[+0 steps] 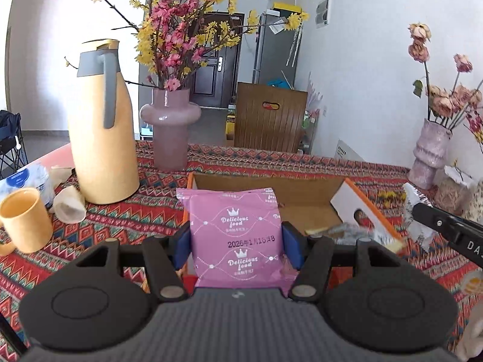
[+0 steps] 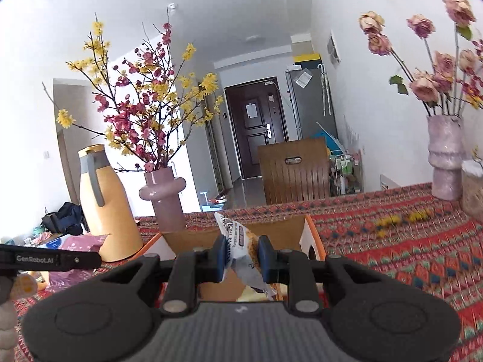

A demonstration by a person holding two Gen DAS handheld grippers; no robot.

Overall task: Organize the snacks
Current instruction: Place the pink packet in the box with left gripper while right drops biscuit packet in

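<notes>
My left gripper (image 1: pixel 237 242) is shut on a pink "Delicious food" snack packet (image 1: pixel 235 235), held upright at the near edge of an open cardboard box (image 1: pixel 271 190) with orange-edged flaps. A snack wrapper (image 1: pixel 341 230) lies inside the box. My right gripper (image 2: pixel 241 258) is shut on a white and brown snack packet (image 2: pixel 241 247), held tilted over the same box (image 2: pixel 280 229). The right gripper's arm shows at the right of the left wrist view (image 1: pixel 446 226). The left gripper's arm (image 2: pixel 48 261) and its pink packet (image 2: pixel 81 244) show at the left of the right wrist view.
A patterned red tablecloth (image 1: pixel 347 166) covers the table. A tall yellow thermos jug (image 1: pixel 102 126), a pink flower vase (image 1: pixel 170 126), a yellow mug (image 1: pixel 25 220) and paper cups (image 1: pixel 71 205) stand left of the box. A rose vase (image 1: pixel 430 154) stands far right.
</notes>
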